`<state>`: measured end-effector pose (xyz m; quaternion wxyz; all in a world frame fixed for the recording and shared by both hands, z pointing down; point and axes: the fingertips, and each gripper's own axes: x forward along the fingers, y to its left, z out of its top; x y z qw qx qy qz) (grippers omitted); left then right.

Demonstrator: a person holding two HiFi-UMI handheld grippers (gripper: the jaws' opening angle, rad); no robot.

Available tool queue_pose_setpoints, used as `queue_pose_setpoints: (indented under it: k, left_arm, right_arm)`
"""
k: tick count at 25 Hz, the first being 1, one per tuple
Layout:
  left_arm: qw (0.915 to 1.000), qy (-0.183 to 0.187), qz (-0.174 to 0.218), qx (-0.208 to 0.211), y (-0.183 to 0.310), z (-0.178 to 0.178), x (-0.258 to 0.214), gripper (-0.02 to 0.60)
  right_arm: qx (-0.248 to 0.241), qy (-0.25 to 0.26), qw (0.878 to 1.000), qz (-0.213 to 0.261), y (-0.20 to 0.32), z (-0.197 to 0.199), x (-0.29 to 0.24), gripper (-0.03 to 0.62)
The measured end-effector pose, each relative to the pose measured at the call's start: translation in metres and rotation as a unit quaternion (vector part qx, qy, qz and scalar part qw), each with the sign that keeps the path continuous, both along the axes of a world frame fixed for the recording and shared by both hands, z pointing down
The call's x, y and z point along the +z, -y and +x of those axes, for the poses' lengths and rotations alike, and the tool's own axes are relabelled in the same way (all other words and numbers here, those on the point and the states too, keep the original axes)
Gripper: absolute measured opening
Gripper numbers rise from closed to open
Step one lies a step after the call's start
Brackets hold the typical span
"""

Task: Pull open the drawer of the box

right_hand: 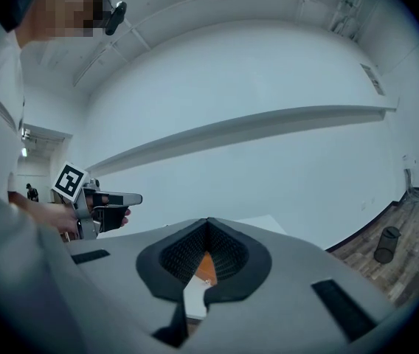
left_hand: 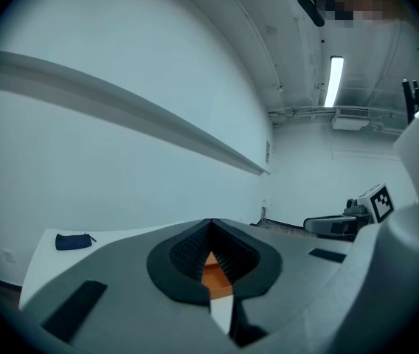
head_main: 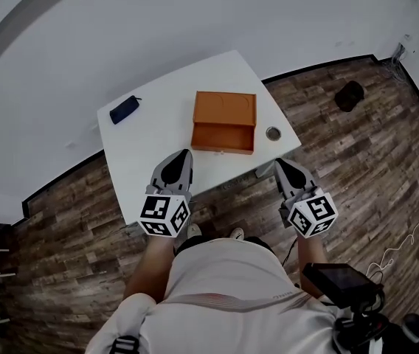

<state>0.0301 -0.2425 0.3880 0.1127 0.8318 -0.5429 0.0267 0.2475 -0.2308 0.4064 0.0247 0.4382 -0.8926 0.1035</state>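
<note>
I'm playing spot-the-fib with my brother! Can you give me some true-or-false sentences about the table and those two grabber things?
1. The orange box sits on the white table. True.
2. The left gripper grips the box. False: its jaws are shut on nothing, short of the box.
3. A dark blue pouch lies near a table corner. True.
4. The small round metal thing sits on top of the box. False: it lies on the table beside it.
5. The right gripper is wide open. False: its jaws are together.
</note>
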Motion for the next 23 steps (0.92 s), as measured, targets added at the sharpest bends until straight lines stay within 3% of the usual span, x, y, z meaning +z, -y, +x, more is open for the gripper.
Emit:
queue_pose_setpoints:
  k: [7,23]
  left_arm:
    - [0.9998,-0.017,0.008,0.004,0.002,-0.019,-0.009,0.011]
    - [0.9996,-0.021,-0.003,0.018,-0.013,-0.047,-0.002,0.011]
  right_arm:
    - [-0.001,-0.012,0.999,0.031,0.005,-0.022,-0.023,-0.002]
    - [0.009,-0.017,0.999,0.034,-0.009,-0.057,-0.027,-0.002]
